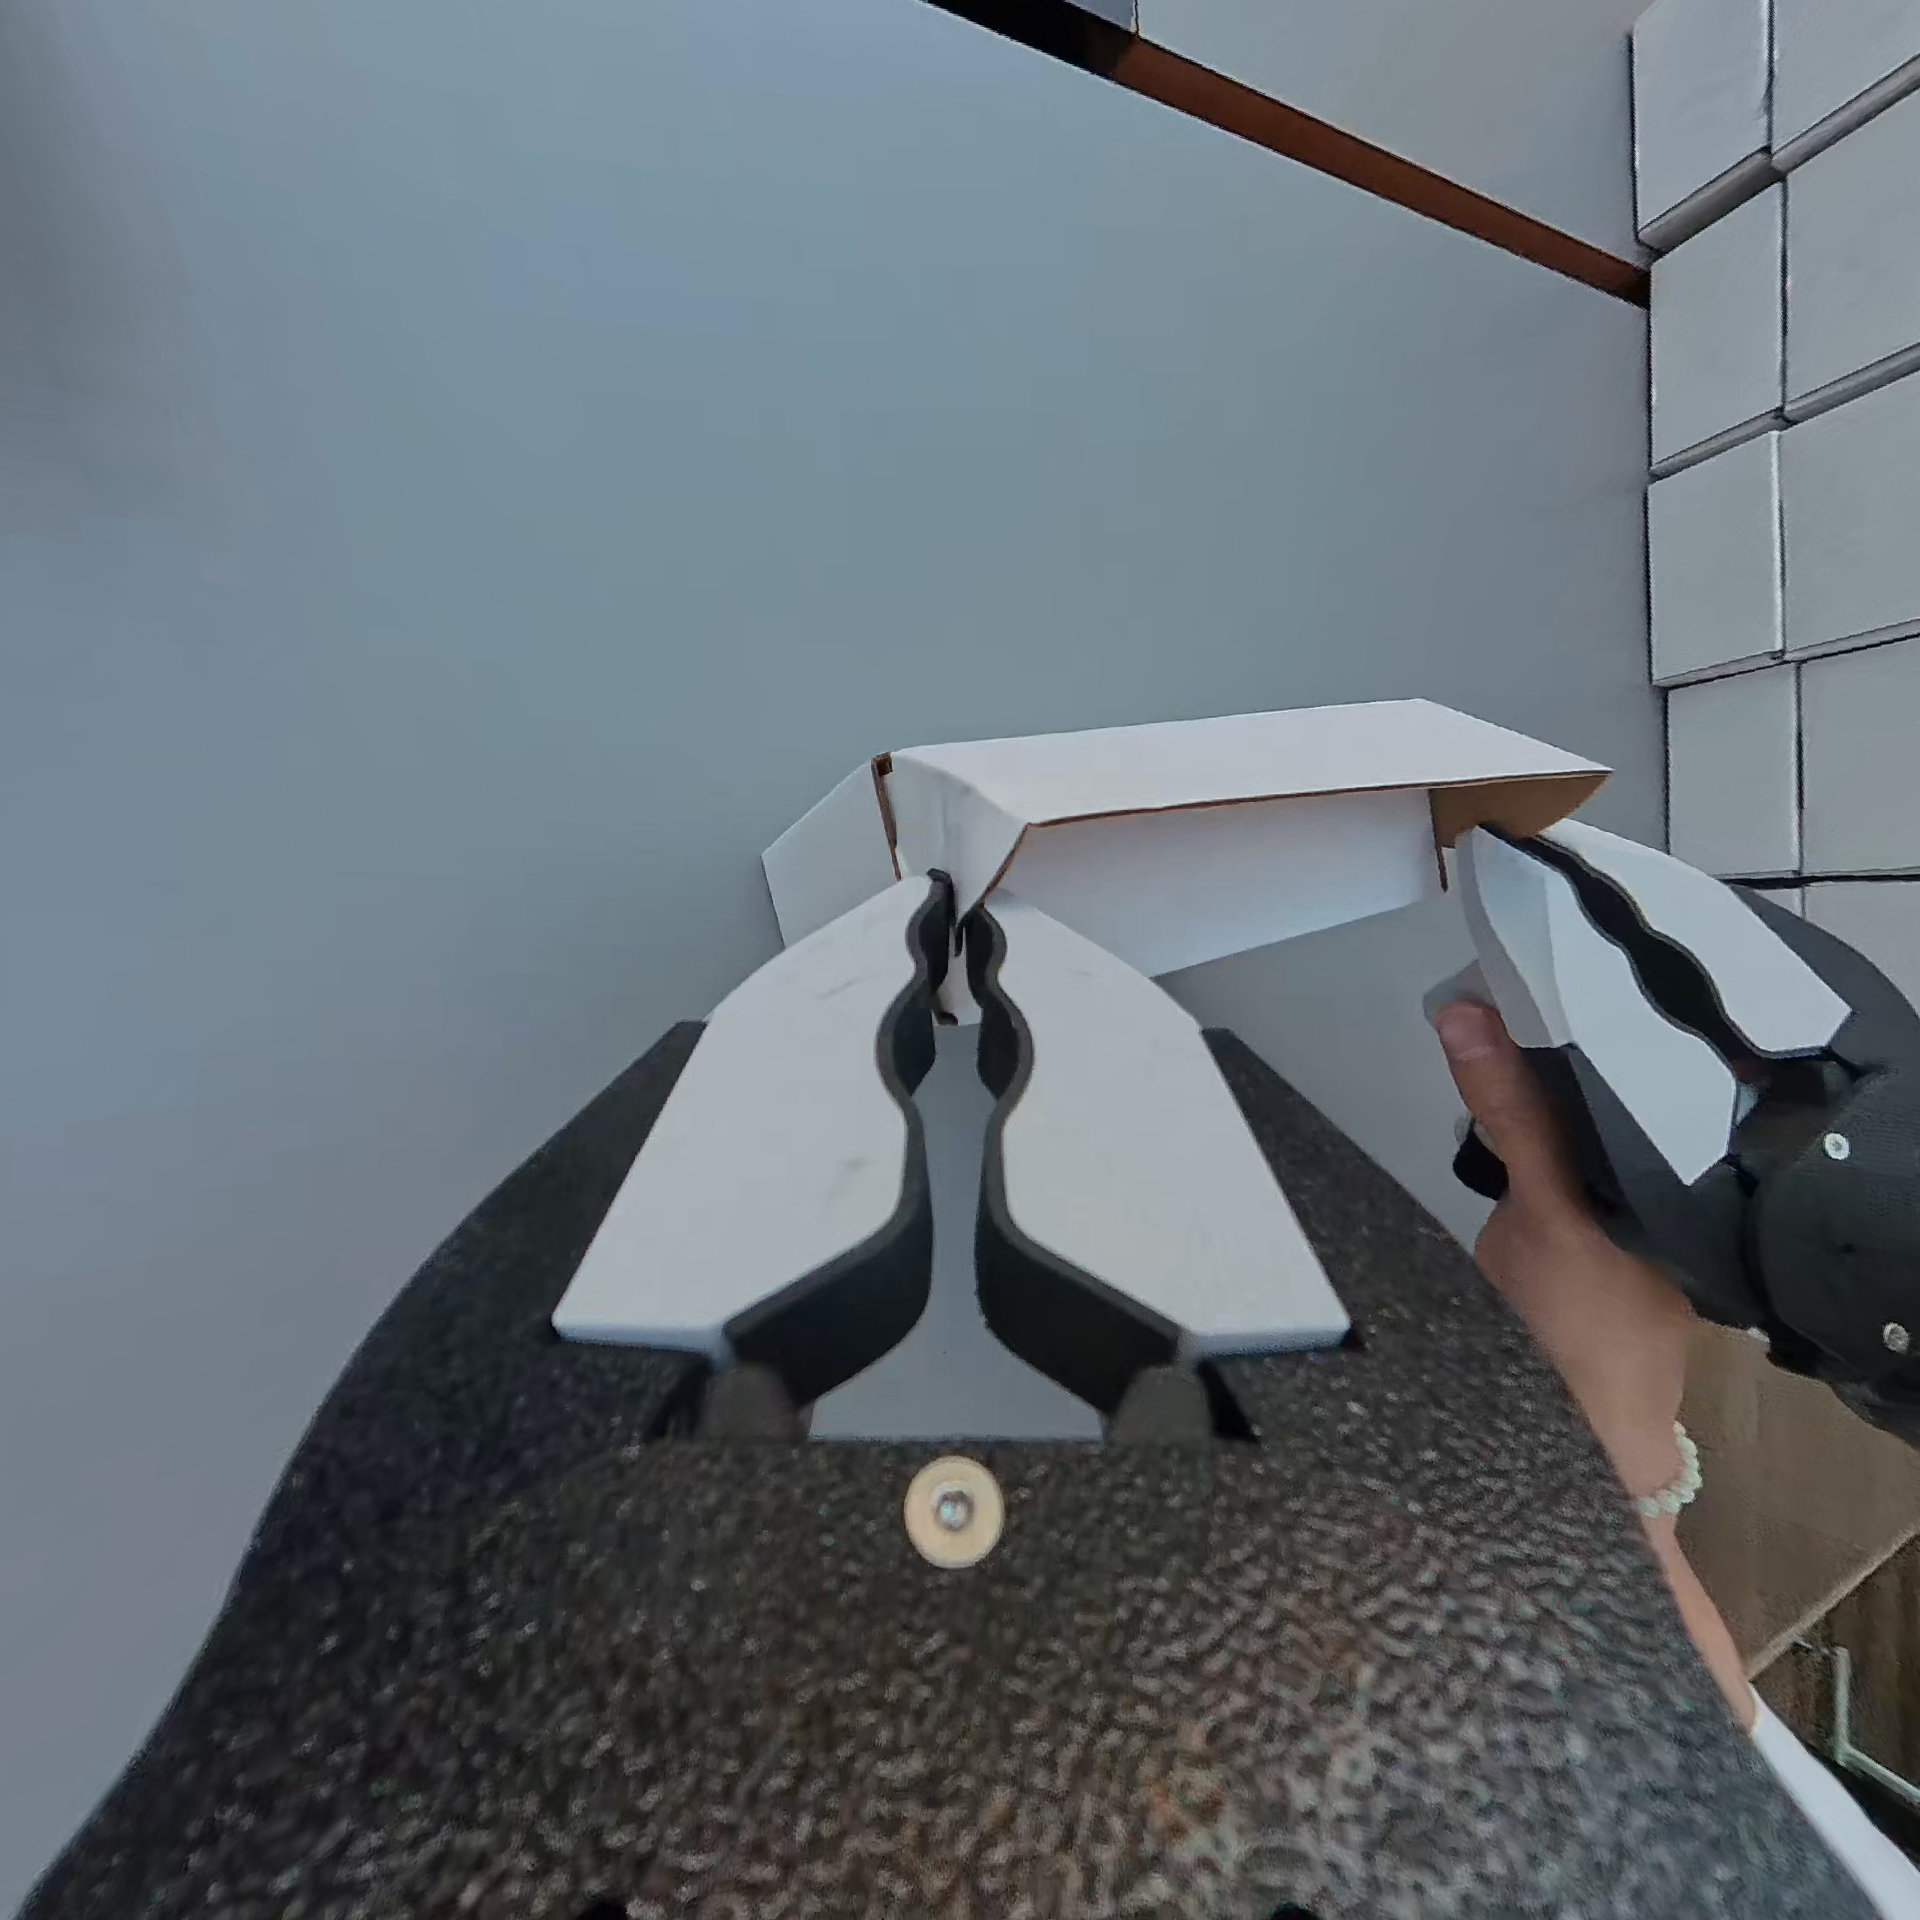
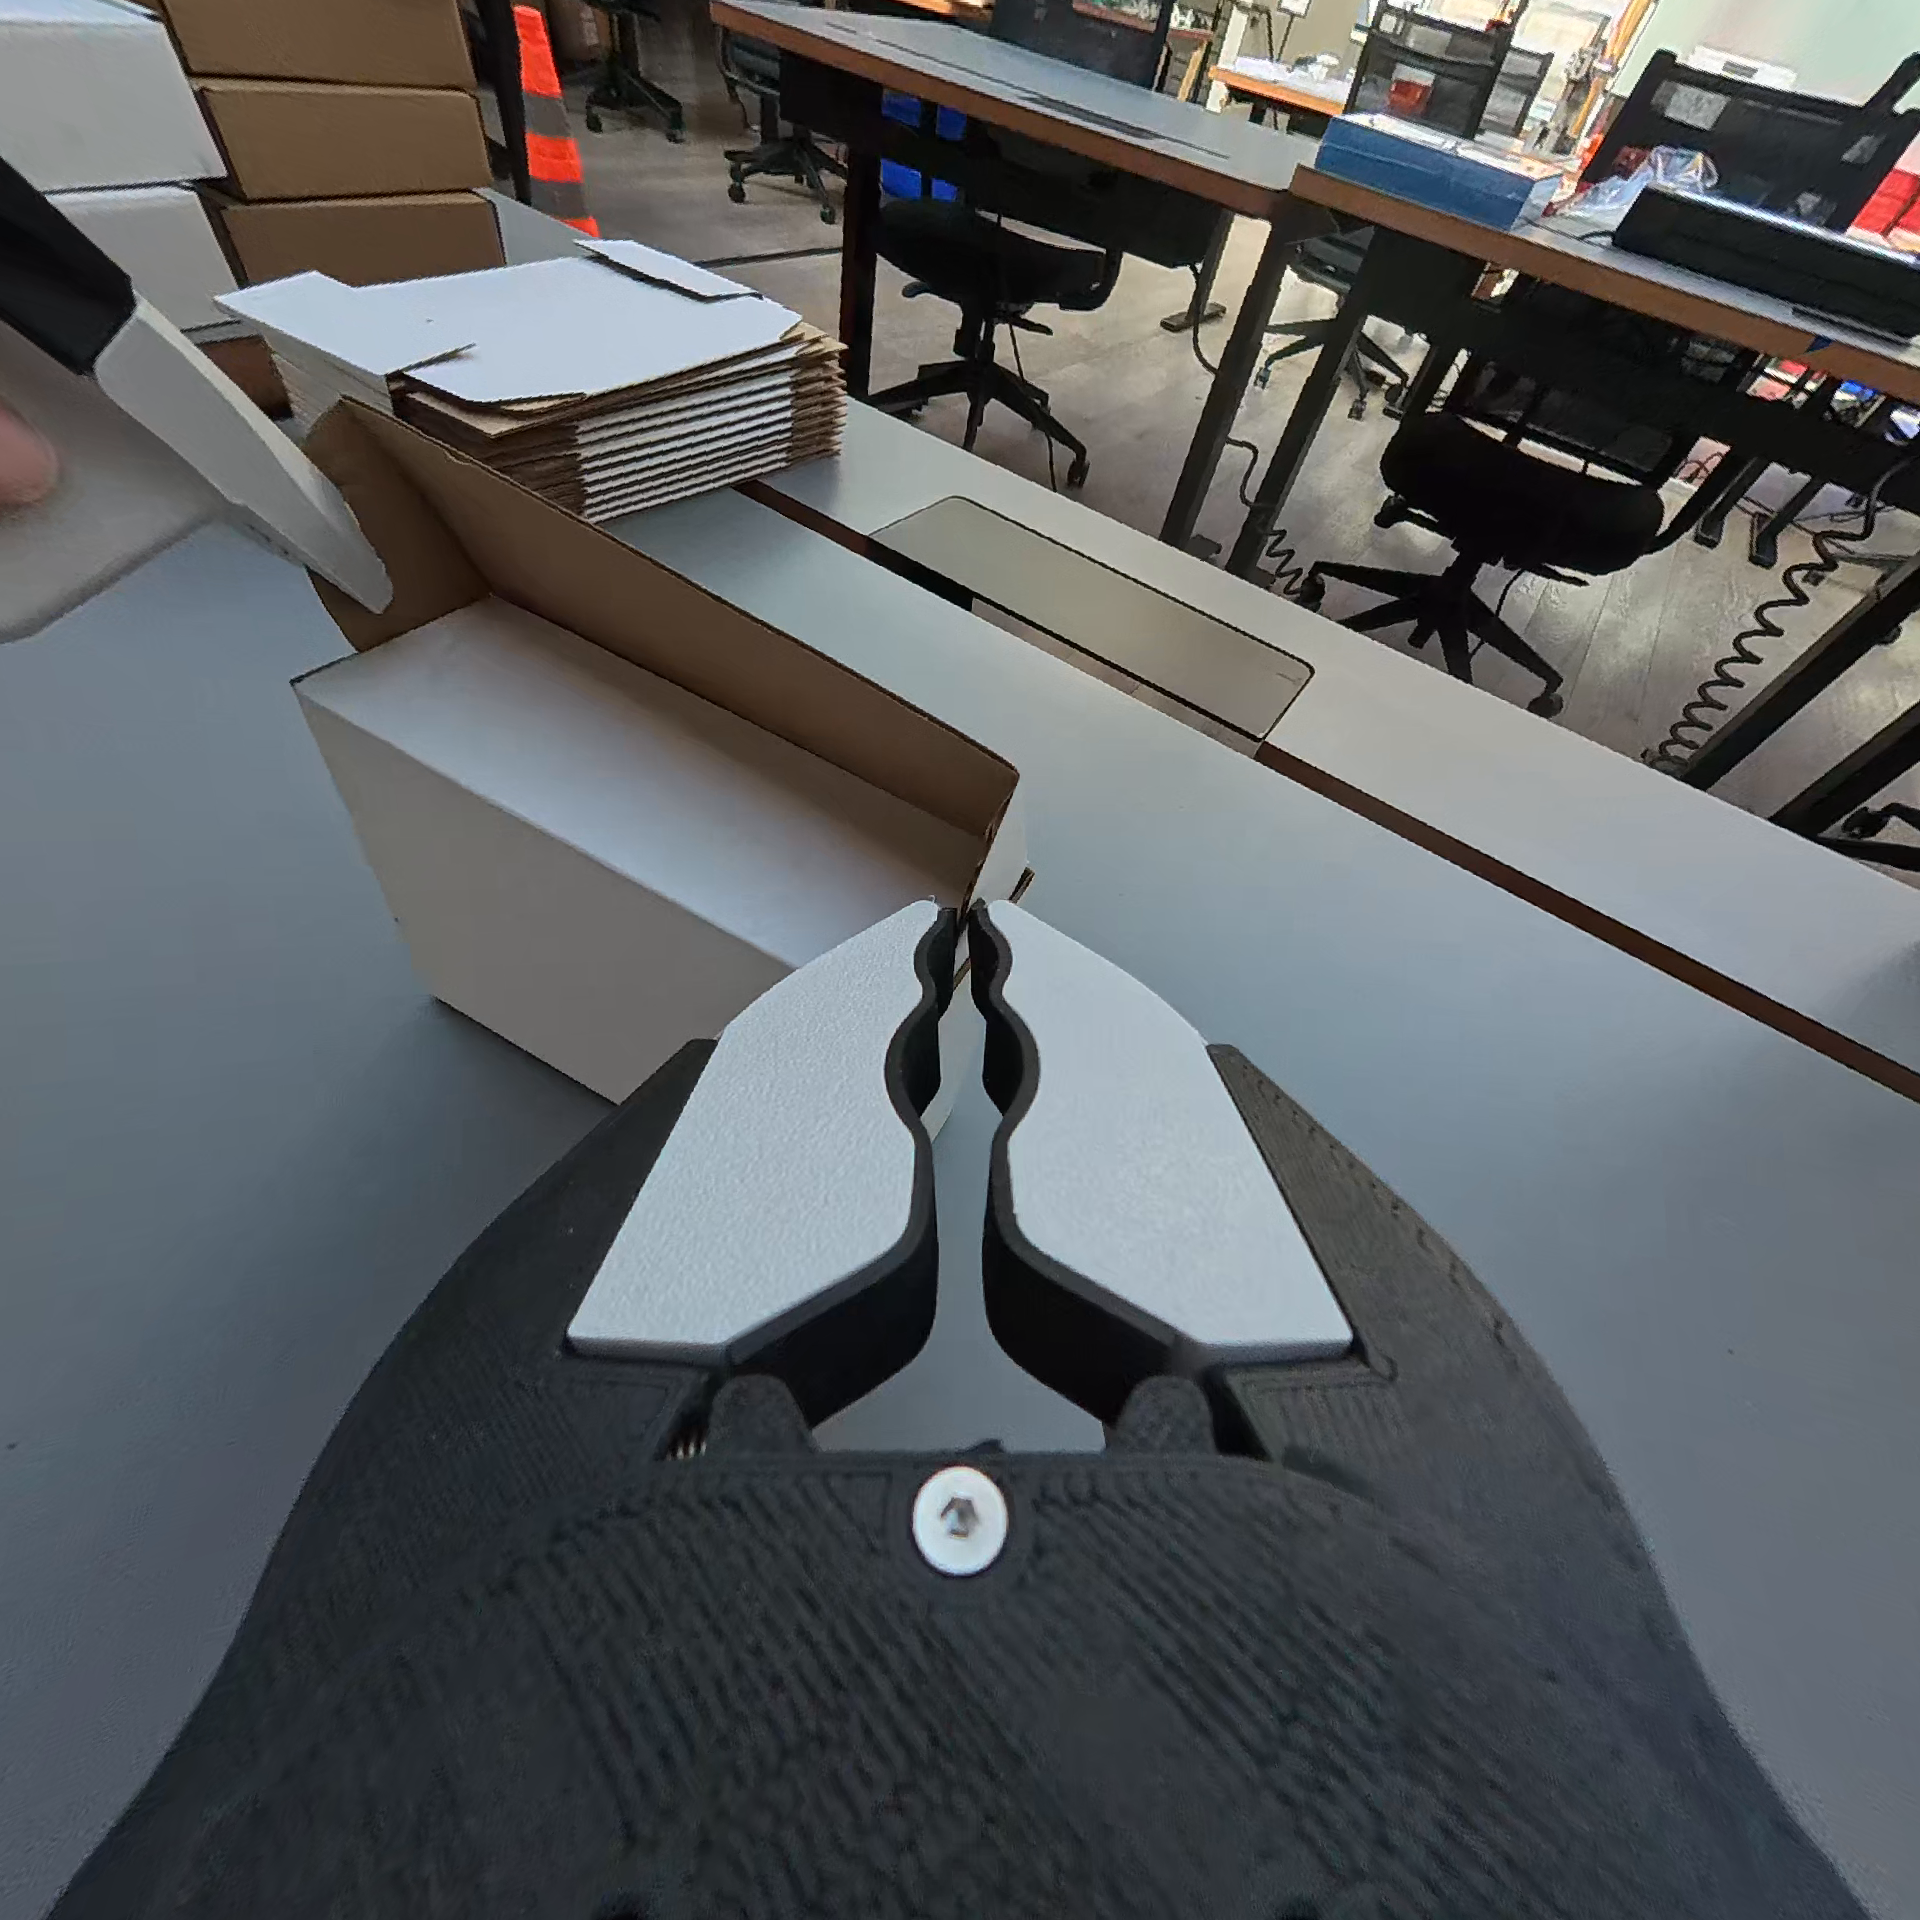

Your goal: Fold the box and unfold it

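A white cardboard box (image 2: pixel 582 821) with a brown inside lies on the grey table (image 2: pixel 208 1039), partly folded, its long flap (image 2: pixel 727 644) standing up. My right gripper (image 2: pixel 961 923) is shut on a thin side flap at the box's near corner. In the left wrist view my left gripper (image 1: pixel 956 909) is shut on a white flap at the left end of the box (image 1: pixel 1195 831). The right gripper (image 1: pixel 1491 840) shows there at the box's right end. One finger of the left gripper (image 2: pixel 249 468) shows at the box's far end in the right wrist view.
A stack of flat box blanks (image 2: pixel 582 384) and brown boxes (image 2: pixel 343 135) stand behind the box. Folded white boxes (image 1: pixel 1787 416) are stacked at the right. A person's hand (image 1: pixel 1527 1164) holds the right gripper. Beyond the table edge (image 2: pixel 1455 842) are desks and office chairs (image 2: pixel 1486 520).
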Available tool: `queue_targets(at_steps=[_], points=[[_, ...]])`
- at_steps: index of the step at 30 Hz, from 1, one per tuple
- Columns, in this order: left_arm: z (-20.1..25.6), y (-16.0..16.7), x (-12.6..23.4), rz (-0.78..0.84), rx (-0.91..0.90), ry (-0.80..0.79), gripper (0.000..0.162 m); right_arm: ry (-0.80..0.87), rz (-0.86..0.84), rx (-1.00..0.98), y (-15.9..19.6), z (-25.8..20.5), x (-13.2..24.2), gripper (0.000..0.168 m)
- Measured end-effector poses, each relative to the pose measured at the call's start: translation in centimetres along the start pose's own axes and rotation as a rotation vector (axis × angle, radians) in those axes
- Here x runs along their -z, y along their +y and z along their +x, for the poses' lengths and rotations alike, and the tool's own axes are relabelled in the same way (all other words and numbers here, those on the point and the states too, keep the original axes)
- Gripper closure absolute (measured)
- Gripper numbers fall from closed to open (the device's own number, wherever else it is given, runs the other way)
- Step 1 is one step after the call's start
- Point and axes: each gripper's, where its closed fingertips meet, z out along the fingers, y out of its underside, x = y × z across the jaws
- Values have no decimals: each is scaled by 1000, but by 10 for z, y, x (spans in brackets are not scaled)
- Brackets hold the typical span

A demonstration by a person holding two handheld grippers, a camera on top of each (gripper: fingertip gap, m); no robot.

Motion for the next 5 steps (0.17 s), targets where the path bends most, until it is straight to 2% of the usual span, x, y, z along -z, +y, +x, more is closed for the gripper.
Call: queue_targets(at_steps=[3,5], points=[[1,1,0,-8,61,54,159,-2,-12,0,0,0,-1,165],[0,4,1,-37,7,40,159,6,-26,27,1,0,0,165]])
